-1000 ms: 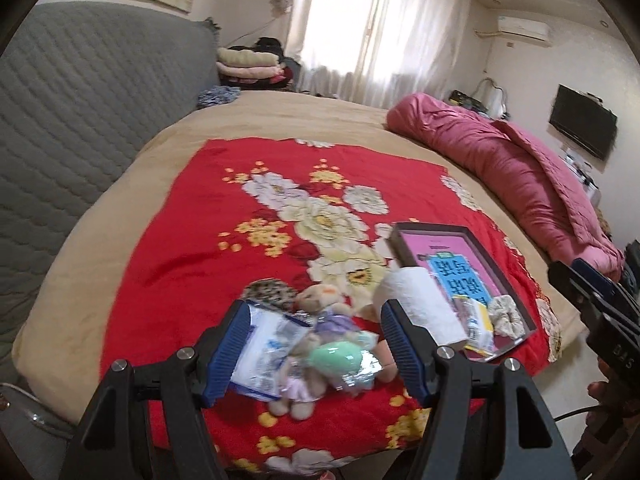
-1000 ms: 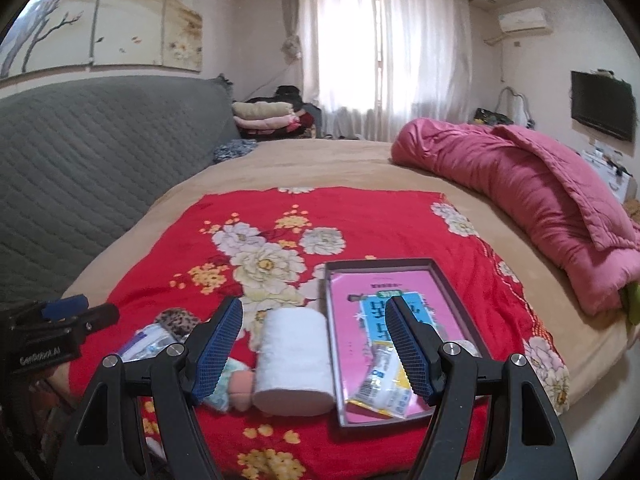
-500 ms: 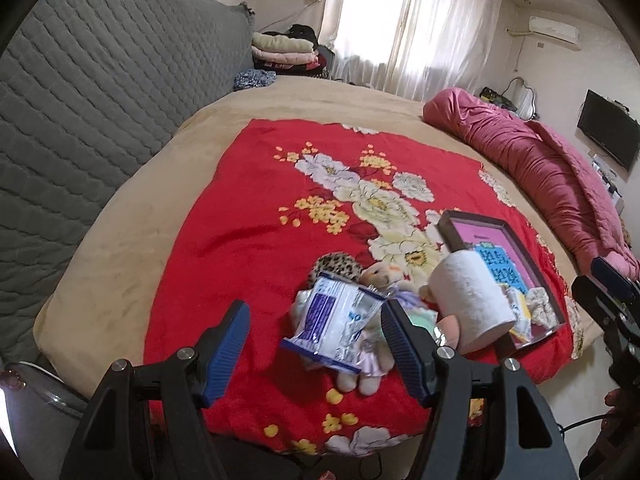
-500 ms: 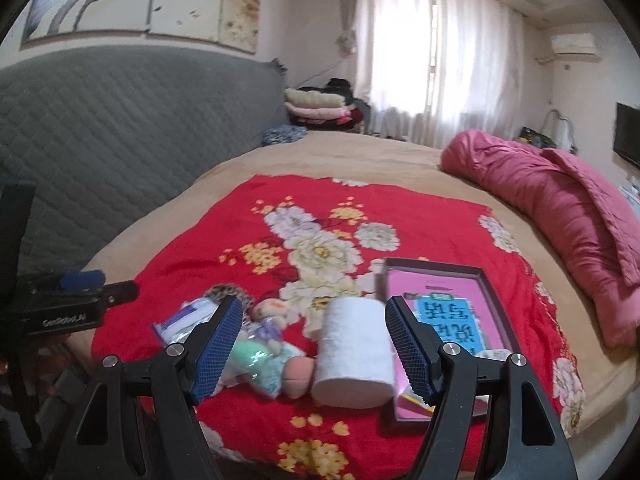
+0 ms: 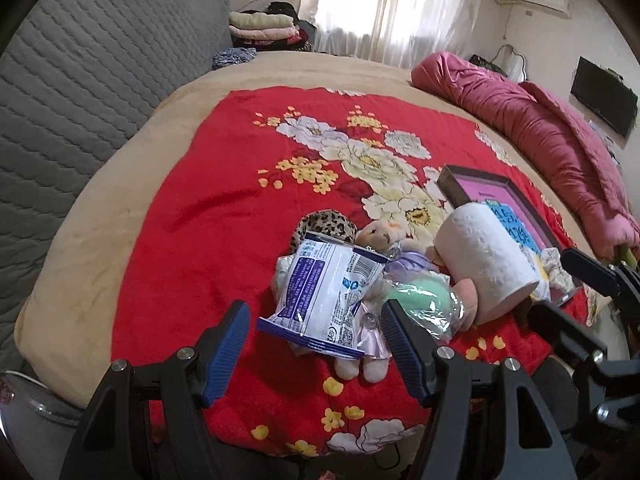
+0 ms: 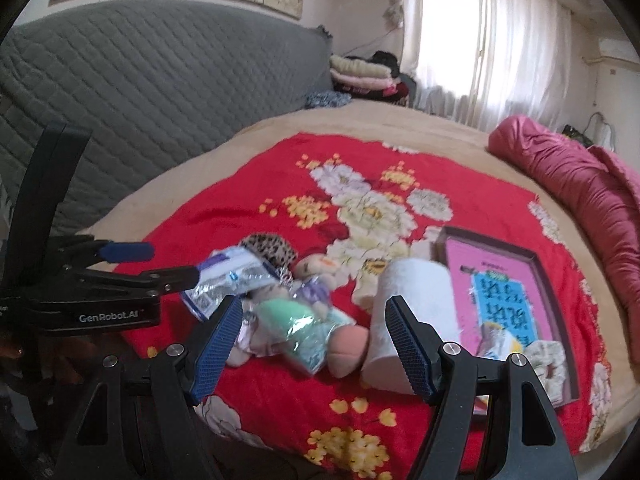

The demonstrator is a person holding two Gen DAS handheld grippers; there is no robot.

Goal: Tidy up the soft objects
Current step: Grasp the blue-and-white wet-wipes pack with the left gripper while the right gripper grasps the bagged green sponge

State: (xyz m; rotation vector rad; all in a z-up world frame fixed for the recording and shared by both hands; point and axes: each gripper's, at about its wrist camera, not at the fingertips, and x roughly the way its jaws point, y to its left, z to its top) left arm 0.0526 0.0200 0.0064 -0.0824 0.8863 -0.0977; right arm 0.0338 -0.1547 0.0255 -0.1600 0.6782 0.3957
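A heap of soft items is lying near the front edge of a red floral blanket [image 5: 208, 216] on the bed. On top, a blue-and-white plastic packet [image 5: 324, 296] is resting across a small plush doll [image 5: 376, 240] in a lilac dress; only the doll's head and feet are showing clear of it. A leopard-print fabric piece [image 5: 326, 222] is sitting just behind the packet, touching the heap. A mint-green item in clear wrap [image 5: 420, 304] is lying beside the doll, and a peach-coloured rounded piece [image 6: 348, 346] is touching it. A white paper roll [image 5: 486, 260] is lying on its side against that piece, its far end leaning over the rim of a dark tray [image 5: 452, 182]. The tray is holding a pink printed sheet, a small yellow-and-white packet [image 6: 498, 338] and a cream scrunchie [image 6: 548, 356].

The left gripper [image 5: 314, 344] is standing with jaws apart and nothing between the pads, poised over the packet's near end. The right gripper [image 6: 314, 344] is likewise spread wide and holding nothing, hovering above the green item and the paper roll.

Beyond the blanket, a tan bedcover, a rolled pink quilt [image 5: 540, 136], a grey quilted headboard [image 5: 80, 80] and folded clothes [image 5: 262, 26] by the curtained window are showing.
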